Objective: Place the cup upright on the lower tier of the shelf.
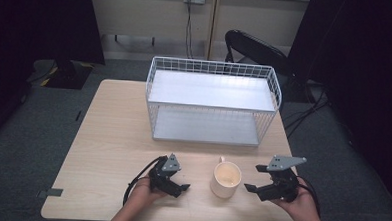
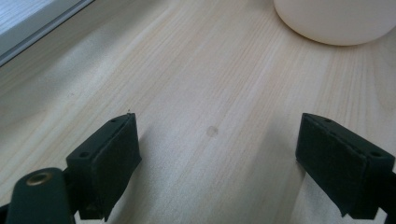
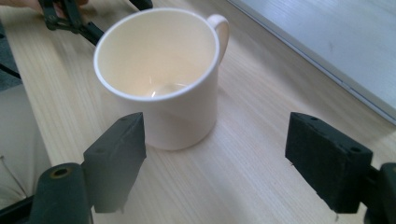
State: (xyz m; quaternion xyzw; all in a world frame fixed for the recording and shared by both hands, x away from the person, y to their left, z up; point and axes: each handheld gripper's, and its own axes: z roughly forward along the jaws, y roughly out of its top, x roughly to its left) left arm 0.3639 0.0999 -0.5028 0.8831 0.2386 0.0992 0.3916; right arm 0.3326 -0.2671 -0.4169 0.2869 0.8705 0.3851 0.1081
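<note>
Both grippers, left (image 1: 179,186) and right (image 1: 253,189), are sitting wide open, flanking the mug (image 1: 225,179). Right one's aiming at it, probably lining up a grab.

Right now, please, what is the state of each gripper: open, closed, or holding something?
Left gripper: open, holding nothing, jaws apart over the bare wooden table.
Right gripper: open, holding nothing, jaws apart and facing the cream mug.
</note>
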